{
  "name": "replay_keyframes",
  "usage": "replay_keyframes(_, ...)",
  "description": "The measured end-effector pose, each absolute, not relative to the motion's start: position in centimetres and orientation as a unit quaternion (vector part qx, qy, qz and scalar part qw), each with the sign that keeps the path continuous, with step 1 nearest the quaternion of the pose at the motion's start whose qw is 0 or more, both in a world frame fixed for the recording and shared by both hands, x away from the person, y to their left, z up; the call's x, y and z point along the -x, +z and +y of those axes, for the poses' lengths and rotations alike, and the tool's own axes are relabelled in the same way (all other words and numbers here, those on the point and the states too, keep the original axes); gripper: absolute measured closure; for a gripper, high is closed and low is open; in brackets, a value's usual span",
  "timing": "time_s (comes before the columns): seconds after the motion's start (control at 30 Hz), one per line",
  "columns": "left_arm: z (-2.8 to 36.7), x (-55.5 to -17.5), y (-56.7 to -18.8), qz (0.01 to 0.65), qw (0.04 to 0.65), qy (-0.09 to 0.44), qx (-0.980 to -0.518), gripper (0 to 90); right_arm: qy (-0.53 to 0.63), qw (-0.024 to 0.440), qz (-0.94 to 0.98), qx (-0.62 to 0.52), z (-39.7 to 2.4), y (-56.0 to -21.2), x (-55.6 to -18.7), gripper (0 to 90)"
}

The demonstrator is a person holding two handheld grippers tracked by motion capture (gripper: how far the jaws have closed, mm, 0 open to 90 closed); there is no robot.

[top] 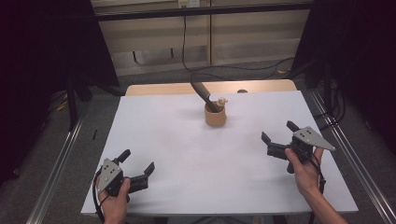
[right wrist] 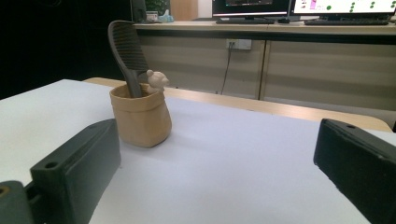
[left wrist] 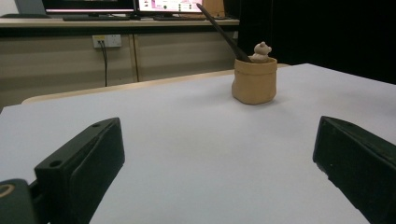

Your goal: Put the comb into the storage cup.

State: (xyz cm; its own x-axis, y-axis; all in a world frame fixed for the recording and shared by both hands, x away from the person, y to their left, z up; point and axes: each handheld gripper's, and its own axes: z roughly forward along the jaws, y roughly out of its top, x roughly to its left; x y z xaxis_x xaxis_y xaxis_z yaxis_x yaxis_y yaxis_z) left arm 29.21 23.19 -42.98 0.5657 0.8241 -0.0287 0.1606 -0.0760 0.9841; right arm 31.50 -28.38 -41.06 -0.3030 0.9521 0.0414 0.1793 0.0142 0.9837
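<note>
A tan bag-shaped cup (top: 215, 115) (left wrist: 254, 83) (right wrist: 141, 119) stands upright near the middle back of the white table (top: 187, 154). A small bear figure (top: 222, 100) (left wrist: 261, 51) (right wrist: 157, 80) sits on its rim. A dark comb (top: 202, 93) (left wrist: 219, 30) (right wrist: 127, 53) leans out of the cup toward the far left. My left gripper (top: 137, 164) (left wrist: 215, 168) is open near the front left corner, nothing between its jaws. My right gripper (top: 279, 131) (right wrist: 215, 172) is open at the right side, also holding nothing. Both stay well away from the cup.
A wooden strip (top: 163, 88) runs along the table's far edge. Metal rails (top: 60, 158) flank the table on the floor. Cables (top: 224, 70) lie on the floor behind it. A counter with monitors (right wrist: 299, 9) stands at the back wall.
</note>
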Motion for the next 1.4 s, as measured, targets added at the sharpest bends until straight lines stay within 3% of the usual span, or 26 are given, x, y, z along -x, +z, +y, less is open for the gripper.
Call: replay_keyframes(1.4, 23.1, -28.5, -42.9, 0.377, 0.568, 0.308, -0.664, 3.1, 0.505, 0.393, 0.596, -0.484, -31.6, -43.4, -24.9, 0.0)
